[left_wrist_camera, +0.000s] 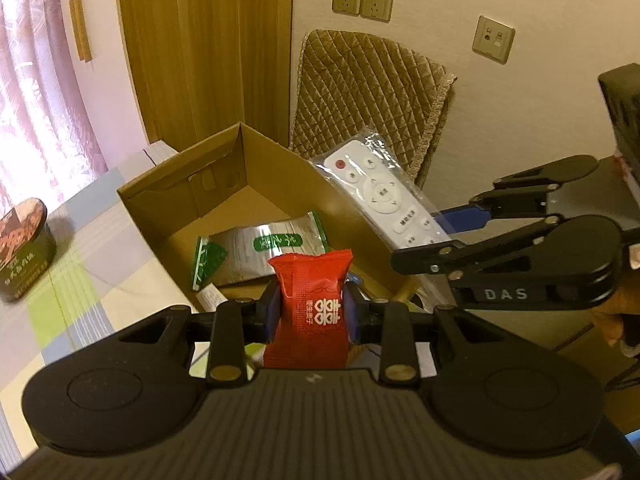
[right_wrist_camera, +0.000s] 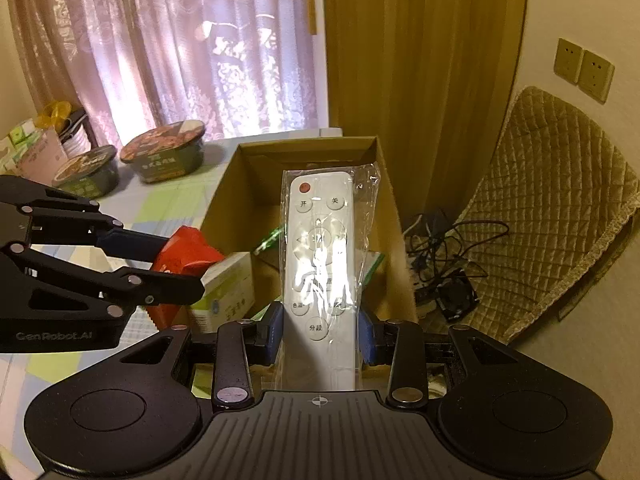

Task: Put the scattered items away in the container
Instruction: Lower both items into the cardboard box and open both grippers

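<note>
An open cardboard box [left_wrist_camera: 160, 196] [right_wrist_camera: 224, 200] stands on the checked tablecloth. My left gripper [left_wrist_camera: 311, 310] is shut on a red snack packet [left_wrist_camera: 308, 300] [right_wrist_camera: 180, 252], held just above the box's near edge. My right gripper [right_wrist_camera: 320, 328] [left_wrist_camera: 444, 236] is shut on a white remote control in a clear plastic bag [right_wrist_camera: 320, 256] [left_wrist_camera: 384, 196], held over the box's right side. Inside the box lies a silver and green sachet [left_wrist_camera: 264, 248]. A pale green and white carton [right_wrist_camera: 228, 292] also sits there, beside the red packet.
Two instant noodle bowls [right_wrist_camera: 164, 156] [right_wrist_camera: 86, 174] stand on the table left of the box; one bowl [left_wrist_camera: 22, 244] shows in the left wrist view. A quilted chair back [left_wrist_camera: 372, 96] [right_wrist_camera: 556, 208] is behind the box. Tangled cables [right_wrist_camera: 444, 256] lie on the floor.
</note>
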`<state>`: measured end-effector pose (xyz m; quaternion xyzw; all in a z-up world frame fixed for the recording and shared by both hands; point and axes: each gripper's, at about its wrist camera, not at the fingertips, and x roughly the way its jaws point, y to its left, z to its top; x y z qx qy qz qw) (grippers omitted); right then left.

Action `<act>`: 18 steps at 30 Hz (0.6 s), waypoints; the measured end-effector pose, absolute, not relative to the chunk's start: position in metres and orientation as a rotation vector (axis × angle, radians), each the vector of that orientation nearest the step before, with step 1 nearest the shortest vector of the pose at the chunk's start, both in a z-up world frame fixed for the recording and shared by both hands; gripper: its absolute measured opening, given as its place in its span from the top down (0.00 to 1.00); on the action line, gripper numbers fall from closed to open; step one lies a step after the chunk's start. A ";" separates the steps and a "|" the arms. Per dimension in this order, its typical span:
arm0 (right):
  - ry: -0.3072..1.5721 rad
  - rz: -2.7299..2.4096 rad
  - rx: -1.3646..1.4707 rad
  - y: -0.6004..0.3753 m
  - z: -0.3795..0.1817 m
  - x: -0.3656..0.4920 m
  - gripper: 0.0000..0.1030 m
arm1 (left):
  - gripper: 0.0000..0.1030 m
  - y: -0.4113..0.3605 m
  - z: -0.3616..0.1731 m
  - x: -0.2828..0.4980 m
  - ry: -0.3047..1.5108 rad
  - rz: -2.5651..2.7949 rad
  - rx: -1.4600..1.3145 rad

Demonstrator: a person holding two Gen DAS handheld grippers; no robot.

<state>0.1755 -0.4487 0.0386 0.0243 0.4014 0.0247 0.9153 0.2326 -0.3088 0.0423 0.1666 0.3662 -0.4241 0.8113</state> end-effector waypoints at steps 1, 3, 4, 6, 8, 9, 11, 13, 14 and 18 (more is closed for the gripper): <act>0.826 0.047 0.052 -0.450 0.038 0.177 0.61 | 0.71 -0.311 0.041 0.235 0.773 -0.904 0.357; 0.826 0.043 0.057 -0.454 0.037 0.180 0.61 | 0.42 -0.313 0.041 0.238 0.748 -0.892 0.356; 0.825 0.042 0.059 -0.456 0.037 0.181 0.61 | 0.35 -0.311 0.042 0.239 0.733 -0.881 0.351; 0.827 0.042 0.060 -0.458 0.035 0.183 0.61 | 0.36 -0.307 0.042 0.240 0.723 -0.874 0.345; 0.829 0.042 0.059 -0.459 0.033 0.185 0.61 | 0.36 -0.300 0.041 0.242 0.726 -0.866 0.344; 0.830 0.042 0.059 -0.459 0.033 0.186 0.61 | 0.36 -0.297 0.040 0.243 0.729 -0.861 0.347; 0.831 0.042 0.061 -0.458 0.031 0.188 0.61 | 0.36 -0.289 0.037 0.242 0.738 -0.849 0.351; 0.831 0.044 0.060 -0.456 0.030 0.190 0.61 | 0.36 -0.282 0.035 0.239 0.748 -0.836 0.353; 0.830 0.045 0.058 -0.455 0.030 0.191 0.61 | 0.36 -0.280 0.034 0.238 0.754 -0.832 0.354; 0.824 0.056 0.045 -0.450 0.031 0.197 0.61 | 0.36 -0.269 0.031 0.235 0.768 -0.818 0.347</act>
